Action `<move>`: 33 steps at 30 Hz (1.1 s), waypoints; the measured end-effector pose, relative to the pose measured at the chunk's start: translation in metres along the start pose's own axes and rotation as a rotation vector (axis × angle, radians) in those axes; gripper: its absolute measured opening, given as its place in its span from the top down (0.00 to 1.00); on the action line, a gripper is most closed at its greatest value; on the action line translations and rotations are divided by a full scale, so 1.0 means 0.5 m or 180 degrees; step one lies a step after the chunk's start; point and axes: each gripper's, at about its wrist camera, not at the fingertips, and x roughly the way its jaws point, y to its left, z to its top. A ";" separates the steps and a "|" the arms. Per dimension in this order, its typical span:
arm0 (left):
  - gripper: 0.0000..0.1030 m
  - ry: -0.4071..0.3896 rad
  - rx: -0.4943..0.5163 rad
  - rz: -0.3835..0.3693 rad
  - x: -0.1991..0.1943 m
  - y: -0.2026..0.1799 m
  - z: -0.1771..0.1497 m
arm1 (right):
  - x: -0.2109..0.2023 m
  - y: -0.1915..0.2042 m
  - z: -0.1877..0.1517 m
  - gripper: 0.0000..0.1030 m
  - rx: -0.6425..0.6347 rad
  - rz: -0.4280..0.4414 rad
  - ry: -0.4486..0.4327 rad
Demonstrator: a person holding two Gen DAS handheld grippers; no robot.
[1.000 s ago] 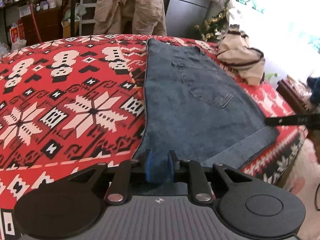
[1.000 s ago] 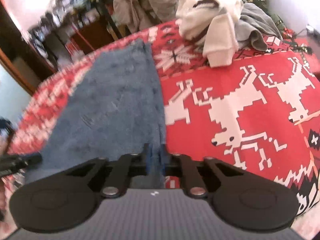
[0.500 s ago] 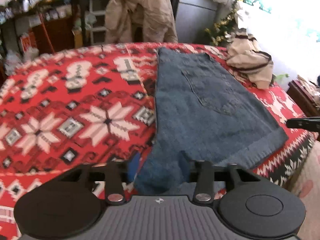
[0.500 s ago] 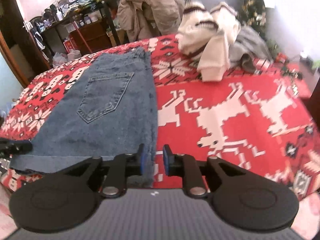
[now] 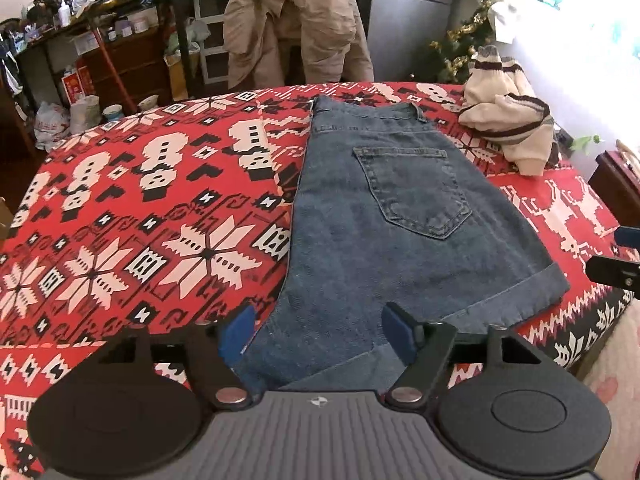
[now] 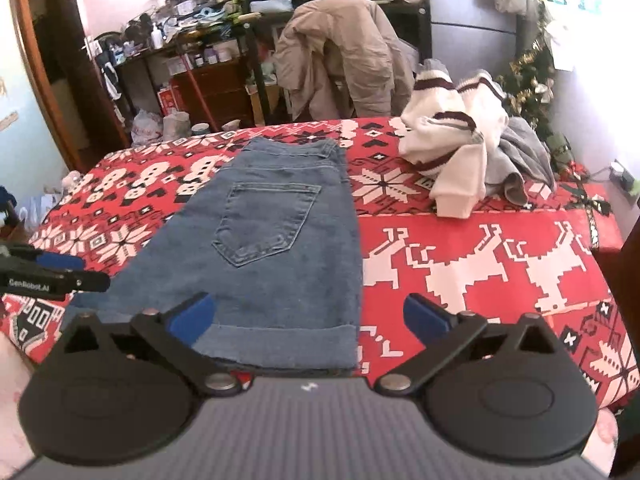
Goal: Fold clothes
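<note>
Left wrist view first: the denim shorts (image 5: 384, 216) lie flat on the red patterned cloth (image 5: 132, 216), folded in half lengthwise so one back pocket faces up, waistband at the far end and the rolled cuff at the near end. The left gripper (image 5: 320, 330) hangs over the near corner of the shorts with its jaws opening, blue pads spread apart and not pressing on anything; the denim shows between them but lies loose on the cloth. Beyond the shorts' far right corner sits a cream sweater with dark stripes (image 5: 504, 120), apart from the denim. Behind the shorts, past the cloth's far edge, a tan jacket (image 5: 296, 20) is draped over a chair. Off to the right of the shorts' cuff the tip of the other gripper pokes into the picture. Right wrist view now: same shorts (image 6: 264, 240), same fold, and the right gripper (image 6: 308, 316) sits above the cuffed hem near the shorts' right edge, jaws opening and already really wide, holding nothing. The striped sweater (image 6: 448, 152) is piled on a grey garment (image 6: 520, 160) to the far right of the shorts. The left gripper's fingers (image 6: 60, 262) show just left of the cuff.
</note>
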 end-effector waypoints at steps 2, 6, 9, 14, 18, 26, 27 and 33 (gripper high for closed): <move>0.24 -0.0023 0.0041 0.0030 -0.006 -0.010 0.000 | -0.002 0.013 0.001 0.01 -0.0042 -0.0185 0.0017; 0.21 -0.0041 0.0062 0.0185 -0.009 -0.025 0.004 | -0.007 0.034 0.003 0.01 -0.0126 -0.0420 -0.0032; 0.21 0.0001 0.0008 0.0213 -0.007 -0.028 0.011 | -0.010 0.043 0.007 0.01 -0.0036 -0.0443 -0.0026; 0.16 0.0180 0.0089 0.0238 0.002 -0.040 0.026 | -0.017 0.066 0.018 0.01 -0.0100 -0.0429 0.0030; 0.15 0.0122 0.0280 0.0214 0.005 -0.055 0.032 | -0.015 0.093 0.029 0.01 -0.0489 -0.0378 0.0102; 0.15 -0.0104 0.0295 0.0072 -0.009 -0.069 0.059 | 0.009 0.110 0.050 0.01 -0.0594 -0.0486 0.0184; 0.15 -0.0151 0.0320 0.0056 -0.013 -0.071 0.061 | 0.010 0.108 0.052 0.01 -0.0611 -0.0456 0.0162; 0.15 -0.0650 0.0558 0.0323 -0.040 -0.096 0.055 | -0.003 0.111 0.051 0.01 -0.0723 -0.0228 0.0031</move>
